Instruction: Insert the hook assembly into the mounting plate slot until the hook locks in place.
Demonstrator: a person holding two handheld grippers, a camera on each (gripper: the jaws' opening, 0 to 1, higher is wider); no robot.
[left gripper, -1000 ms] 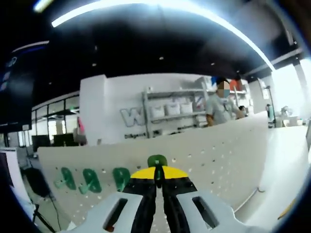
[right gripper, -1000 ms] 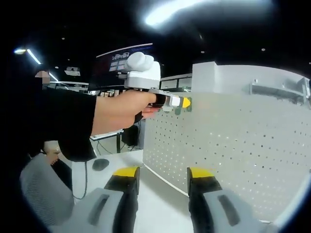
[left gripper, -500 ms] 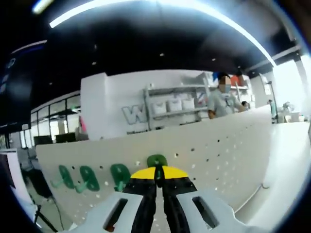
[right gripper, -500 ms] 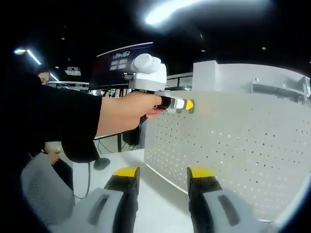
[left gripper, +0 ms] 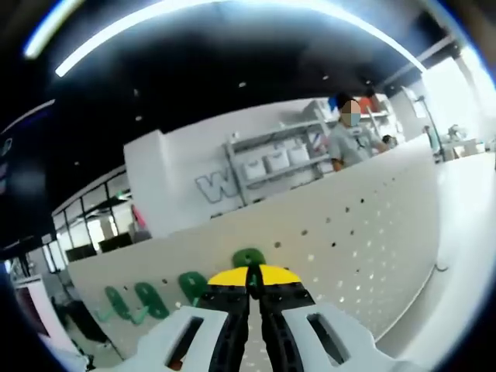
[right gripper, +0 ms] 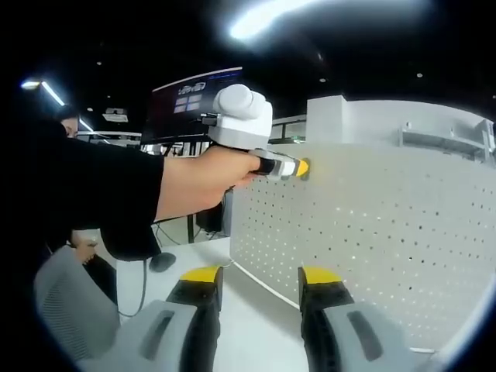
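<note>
In the left gripper view my left gripper (left gripper: 253, 273) is shut on a green hook (left gripper: 249, 259), whose rounded top pokes out above the yellow tips and sits close against the white pegboard (left gripper: 364, 232). Three more green hooks (left gripper: 147, 298) hang on the board to the left. From the right gripper view, a hand holds the left gripper (right gripper: 298, 167) with its tip at the upper part of the pegboard (right gripper: 372, 225). My right gripper (right gripper: 260, 279) stands open well below, with nothing between its jaws.
A person (left gripper: 347, 139) stands behind the pegboard near grey shelves (left gripper: 271, 167). A white tabletop (right gripper: 248, 318) lies at the foot of the board. A dark sleeve (right gripper: 77, 201) and a grey chair (right gripper: 66, 302) are on the left of the right gripper view.
The left gripper has pushed forward and rolled, bringing the green hook closer to the pegboard. The right gripper has stayed in place and open.
</note>
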